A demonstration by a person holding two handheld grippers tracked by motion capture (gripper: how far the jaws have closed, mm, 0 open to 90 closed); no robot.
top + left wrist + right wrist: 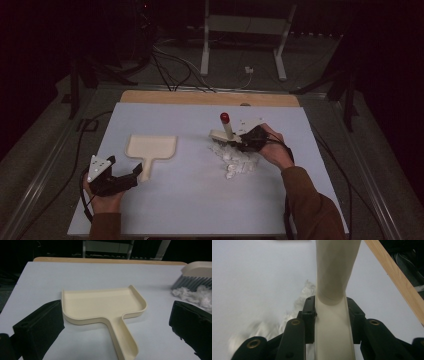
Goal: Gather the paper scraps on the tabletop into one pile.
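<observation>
Brush [227,131] clamped in R gripper [245,140] (bristles partly hidden), L gripper [131,176] agape nr dustpan [150,148]

Room dim, surroundings near black; white bench [165,200] is the only bright area, evenly lit from above. Soft shadows, no glare. High view grainy. Right gripper view: white scraps [262,330] smeared, brush handle [335,267] close-up soft.

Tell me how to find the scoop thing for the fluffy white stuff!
Look at the big pale table, on its left half. The cream dustpan lies flat there, its handle toward the left gripper, whose jaws are open. Unlike the brush over the white fluff, it is a shallow, empty tray.
</observation>
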